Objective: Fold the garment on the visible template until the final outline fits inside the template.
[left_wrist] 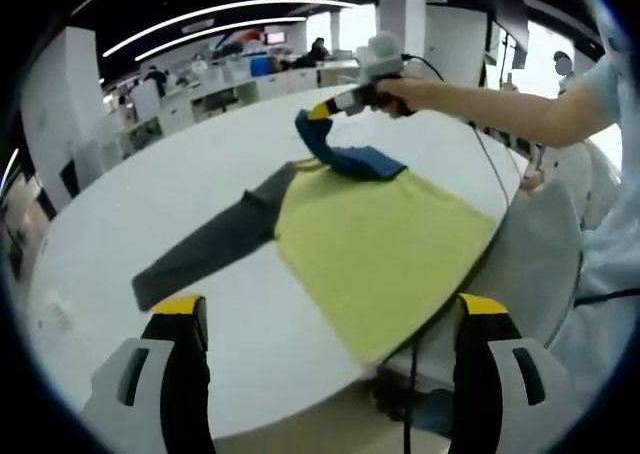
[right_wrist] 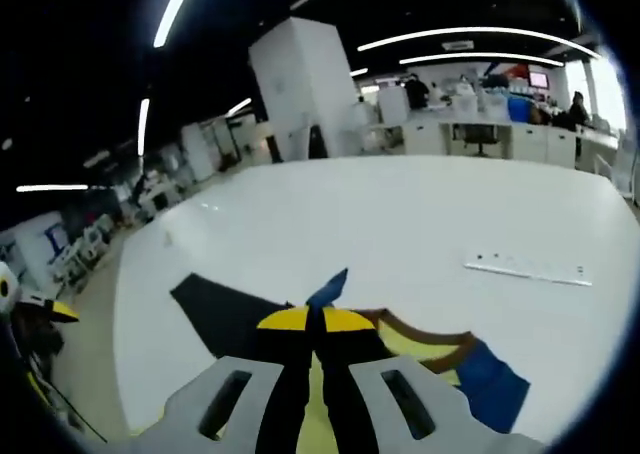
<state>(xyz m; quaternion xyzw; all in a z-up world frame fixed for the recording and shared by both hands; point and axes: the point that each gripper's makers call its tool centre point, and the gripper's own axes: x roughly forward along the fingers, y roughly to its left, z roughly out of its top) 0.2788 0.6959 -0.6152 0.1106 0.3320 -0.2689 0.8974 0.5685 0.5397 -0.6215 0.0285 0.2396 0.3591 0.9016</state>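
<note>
Left gripper view: a white round-edged desk [left_wrist: 150, 214] sits in an open office with strip lights overhead and rows of workstations behind it. On the desk lies the garment [left_wrist: 370, 244] — a yellow body with a dark grey sleeve [left_wrist: 215, 244] stretched out toward the workstations' side. The left tongs [left_wrist: 325, 319] hang spread wide apart, holding nothing, near the desk's edge. Above the garment, the right tongs [left_wrist: 322, 111] lift its blue sleeve [left_wrist: 345, 154].

Right gripper view: the right tongs [right_wrist: 315, 324] are pinched closed on the blue sleeve [right_wrist: 328, 288] — garment [right_wrist: 430, 349] below, on the desk [right_wrist: 400, 214].
</note>
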